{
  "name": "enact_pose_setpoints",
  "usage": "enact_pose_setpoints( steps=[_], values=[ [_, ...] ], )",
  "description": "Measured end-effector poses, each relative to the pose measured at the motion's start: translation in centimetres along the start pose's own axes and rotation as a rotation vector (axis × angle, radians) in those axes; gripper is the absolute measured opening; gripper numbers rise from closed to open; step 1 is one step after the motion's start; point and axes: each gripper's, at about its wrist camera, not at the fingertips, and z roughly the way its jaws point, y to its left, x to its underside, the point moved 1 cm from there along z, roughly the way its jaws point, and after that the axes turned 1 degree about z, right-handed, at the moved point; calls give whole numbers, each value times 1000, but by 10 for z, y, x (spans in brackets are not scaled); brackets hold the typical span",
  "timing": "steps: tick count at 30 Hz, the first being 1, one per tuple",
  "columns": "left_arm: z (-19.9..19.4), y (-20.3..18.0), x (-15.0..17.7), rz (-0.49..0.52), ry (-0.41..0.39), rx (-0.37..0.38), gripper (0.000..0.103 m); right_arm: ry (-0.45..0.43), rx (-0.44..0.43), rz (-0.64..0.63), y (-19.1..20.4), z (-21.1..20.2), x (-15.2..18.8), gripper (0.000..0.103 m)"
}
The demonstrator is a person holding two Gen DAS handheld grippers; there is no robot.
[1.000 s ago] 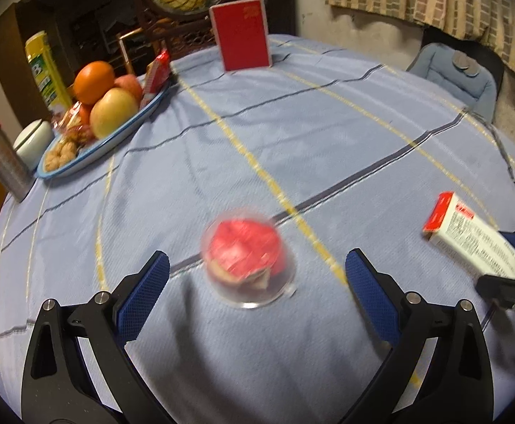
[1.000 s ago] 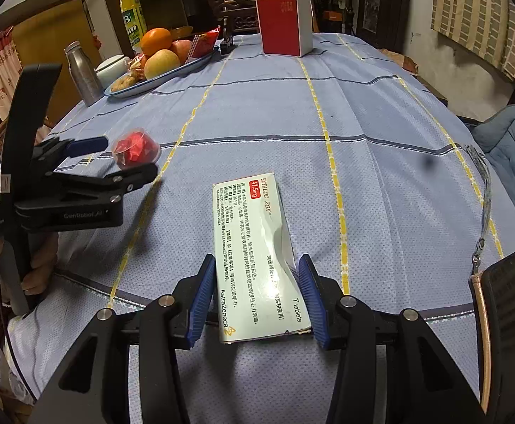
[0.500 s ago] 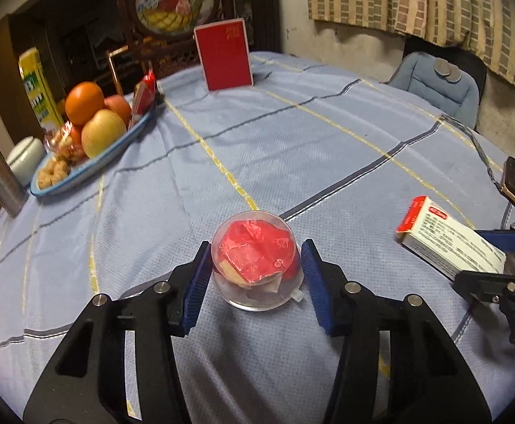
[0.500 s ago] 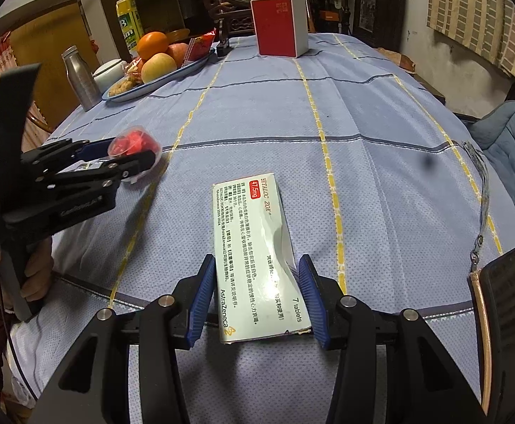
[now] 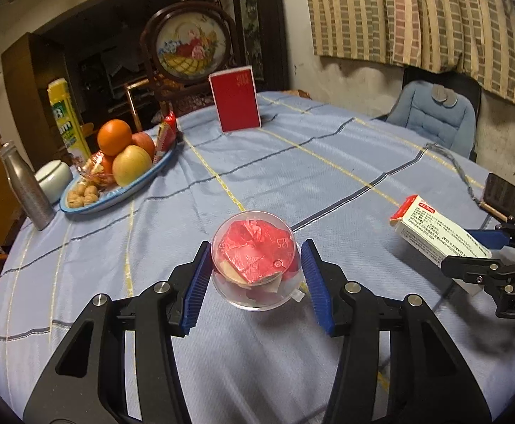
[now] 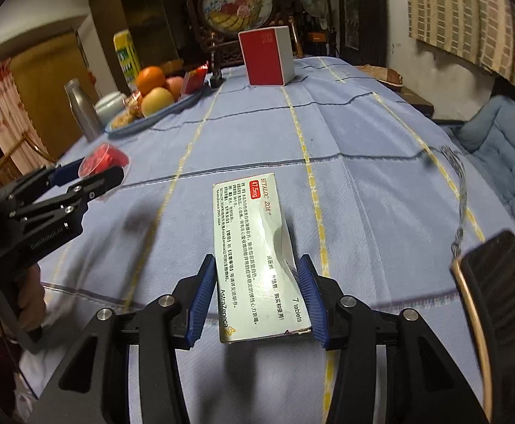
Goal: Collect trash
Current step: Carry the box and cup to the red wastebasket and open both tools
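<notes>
Tool pads of the left tool (image 5: 254, 275) clamped the clear round plastic cup of red wrappers (image 5: 254, 258), while the right tool (image 6: 257, 296) pinched the white cardboard medicine box (image 6: 257, 251), both apparently trash lifted off the blue-clothed bench (image 5: 292, 162) together.

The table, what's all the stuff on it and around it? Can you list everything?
plastic cup: one, clear with red wrappers inside, between the left pads
medicine box: one, white, between the right pads
red box: one, standing at the far edge
fruit plate: one, blue-rimmed, far left, with an orange, apples, nuts
metal bottle: one, silver, left of the plate
lidded jar: one, white, behind the plate
phone: one, dark, right edge
chair: one, blue cushion, right
tablecloth: one, blue, striped
left gripper: black, blue pads
right gripper: black, blue pads
</notes>
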Motion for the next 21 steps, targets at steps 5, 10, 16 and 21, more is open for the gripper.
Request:
enact_pose_setpoints(
  steps=[5,10,16,21],
  values=[
    [-27,-11,5,3,-53,-11,51,-65,-29,31,0,-38,17,48],
    [-51,-26,12,-14,-79,7,51,-111,-33,28,1,-75,30,48],
    [-76,-51,18,-13,-108,31,51,-166,-18,28,-4,-117,48,48],
    [-94,-69,21,-28,-125,64,51,-217,4,27,-12,-154,64,48]
  ],
)
